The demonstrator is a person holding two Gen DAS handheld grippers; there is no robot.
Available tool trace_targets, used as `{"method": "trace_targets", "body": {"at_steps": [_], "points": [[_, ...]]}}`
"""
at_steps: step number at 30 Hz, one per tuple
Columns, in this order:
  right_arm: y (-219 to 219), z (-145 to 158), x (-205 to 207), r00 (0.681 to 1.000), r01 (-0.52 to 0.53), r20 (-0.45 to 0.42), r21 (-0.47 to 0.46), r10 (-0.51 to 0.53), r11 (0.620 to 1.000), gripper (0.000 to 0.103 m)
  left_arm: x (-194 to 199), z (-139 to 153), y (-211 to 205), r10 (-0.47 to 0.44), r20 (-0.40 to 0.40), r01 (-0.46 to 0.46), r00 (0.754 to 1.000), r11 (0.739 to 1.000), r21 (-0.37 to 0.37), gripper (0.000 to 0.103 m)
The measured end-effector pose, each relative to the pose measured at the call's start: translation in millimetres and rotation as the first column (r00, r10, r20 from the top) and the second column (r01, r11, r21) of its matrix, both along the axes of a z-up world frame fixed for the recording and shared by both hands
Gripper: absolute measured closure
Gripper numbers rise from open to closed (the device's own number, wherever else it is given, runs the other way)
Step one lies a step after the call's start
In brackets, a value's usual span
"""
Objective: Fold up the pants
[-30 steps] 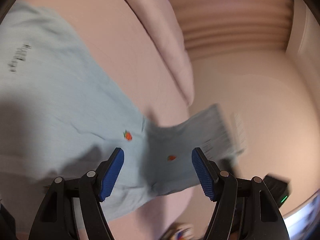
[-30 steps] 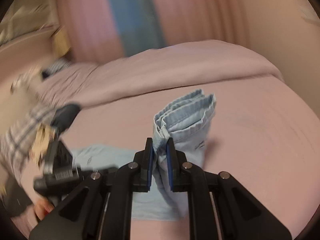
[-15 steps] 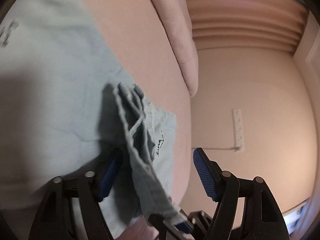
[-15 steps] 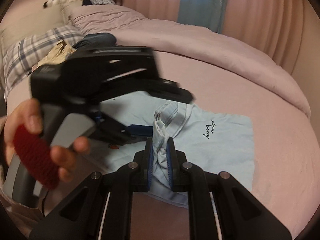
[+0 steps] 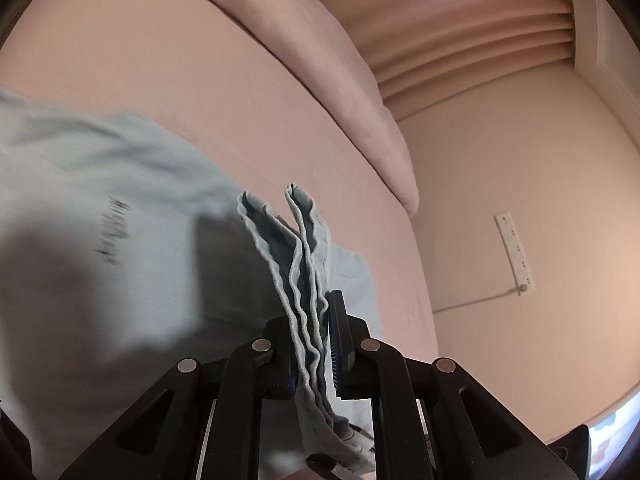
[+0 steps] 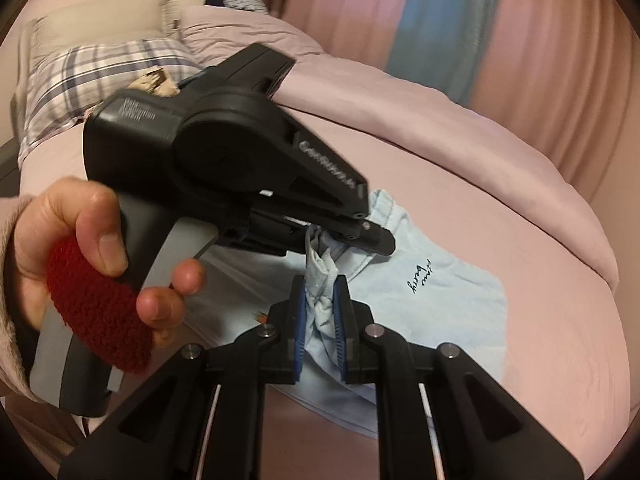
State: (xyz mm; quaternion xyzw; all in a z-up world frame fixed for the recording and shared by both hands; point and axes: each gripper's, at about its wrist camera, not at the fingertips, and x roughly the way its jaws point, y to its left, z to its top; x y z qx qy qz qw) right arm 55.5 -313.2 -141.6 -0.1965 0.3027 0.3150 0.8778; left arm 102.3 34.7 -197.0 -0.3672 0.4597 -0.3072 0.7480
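Light-blue cotton pants (image 6: 436, 304) on pink bedsheet (image 6: 560, 280): dark script "berry"; bunched waistband pinched by left gripper (image 5: 314, 344) and right gripper (image 6: 320, 320).

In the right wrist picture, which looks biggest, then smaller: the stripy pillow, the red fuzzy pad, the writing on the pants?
1. stripy pillow
2. red fuzzy pad, though being nearer the camera makes it look bigger
3. writing on the pants

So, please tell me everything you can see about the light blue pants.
The light blue pants look like soft, thin cotton, with dark script lettering and a small orange motif. They lie mostly flat on the pink bed sheet. One ruffled edge is gathered into folds and lifted off the sheet. The left gripper and the right gripper are both shut on this bunched edge, close together. In the left wrist view, the flat part is blurred.
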Motion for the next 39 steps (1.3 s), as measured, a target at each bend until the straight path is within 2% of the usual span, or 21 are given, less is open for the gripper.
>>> {"method": "trace_targets", "body": {"at_steps": [5, 8, 12, 14, 15, 16, 17, 19, 20, 23, 25, 28, 30, 31, 33, 34, 35, 36, 37, 39], "points": [[36, 1, -3, 0.998, -0.061, 0.009, 0.016, 0.061, 0.998, 0.09, 6, -3, 23, 0.042, 0.005, -0.042, 0.999, 0.999, 0.029, 0.093], [55, -4, 1, 0.996, -0.087, -0.018, 0.016, 0.088, 0.996, 0.09, 11, -17, 28, 0.051, -0.023, -0.049, 0.998, 0.995, 0.085, 0.093], [72, -20, 7, 0.989, -0.094, -0.112, 0.015, 0.095, 0.995, 0.083, 12, -35, 40, 0.089, -0.08, -0.077, 0.993, 0.986, 0.145, 0.093], [72, -26, 9, 0.98, -0.099, -0.174, 0.027, 0.102, 0.995, 0.08, 10, -36, 47, 0.108, -0.09, -0.096, 0.99, 0.987, 0.128, 0.092], [69, -27, 9, 0.976, -0.097, -0.19, 0.034, 0.102, 0.995, 0.074, 8, -32, 49, 0.119, -0.083, -0.107, 0.989, 0.984, 0.141, 0.084], [65, -25, 9, 0.973, -0.091, -0.21, 0.048, 0.099, 0.995, 0.072, 7, -28, 51, 0.129, -0.074, -0.115, 0.989, 0.98, 0.161, 0.075], [55, -22, 6, 0.972, -0.087, -0.215, 0.063, 0.099, 0.994, 0.07, 3, -19, 54, 0.141, -0.048, -0.13, 0.989, 0.974, 0.187, 0.071], [38, -10, 3, 0.971, -0.083, -0.215, 0.11, 0.105, 0.991, 0.069, -6, -3, 58, 0.155, 0.006, -0.152, 0.988, 0.961, 0.233, 0.05], [26, -3, 2, 0.971, -0.075, -0.214, 0.14, 0.104, 0.987, 0.068, -12, 7, 59, 0.161, 0.042, -0.166, 0.986, 0.949, 0.269, 0.046], [-26, 15, 10, 0.973, 0.046, -0.23, 0.221, 0.007, 0.974, 0.067, -23, 27, 55, 0.149, 0.094, -0.171, 0.984, 0.94, 0.297, 0.046], [-59, 13, 20, 0.964, 0.16, -0.239, 0.181, -0.115, 0.97, 0.067, -27, 35, 43, 0.115, 0.112, -0.142, 0.987, 0.95, 0.276, 0.046], [-87, 4, 30, 0.941, 0.265, -0.25, 0.127, -0.228, 0.956, 0.081, -26, 38, 6, 0.033, 0.13, -0.062, 0.991, 0.972, 0.226, 0.046], [-99, 1, 34, 0.93, 0.303, -0.258, 0.132, -0.262, 0.944, 0.083, -21, 28, -29, -0.028, 0.105, 0.002, 0.994, 0.97, 0.243, 0.046], [-100, -1, 35, 0.926, 0.315, -0.264, 0.139, -0.271, 0.939, 0.083, -20, 22, -42, -0.051, 0.099, 0.023, 0.994, 0.963, 0.267, 0.046], [-92, -3, 34, 0.92, 0.327, -0.274, 0.145, -0.279, 0.934, 0.083, -17, 5, -67, -0.077, 0.089, 0.035, 0.993, 0.913, 0.407, 0.046], [-89, -4, 34, 0.92, 0.325, -0.276, 0.144, -0.278, 0.935, 0.083, -16, -2, -71, -0.073, 0.078, 0.029, 0.994, 0.887, 0.461, 0.05], [-89, -6, 35, 0.921, 0.321, -0.278, 0.14, -0.274, 0.937, 0.083, -16, -10, -69, -0.054, 0.075, 0.007, 0.996, 0.852, 0.524, 0.057], [-85, -7, 34, 0.923, 0.313, -0.275, 0.133, -0.269, 0.94, 0.083, -19, -15, -61, -0.033, 0.083, -0.018, 0.996, 0.834, 0.551, 0.081], [-81, -7, 32, 0.927, 0.303, -0.267, 0.125, -0.262, 0.945, 0.083, -22, -17, -48, 0.006, 0.095, -0.06, 0.995, 0.813, 0.58, 0.094], [-90, -8, 31, 0.933, 0.289, -0.259, 0.117, -0.252, 0.95, 0.083, -29, -15, -26, 0.072, 0.109, -0.124, 0.991, 0.781, 0.613, 0.098]]}}
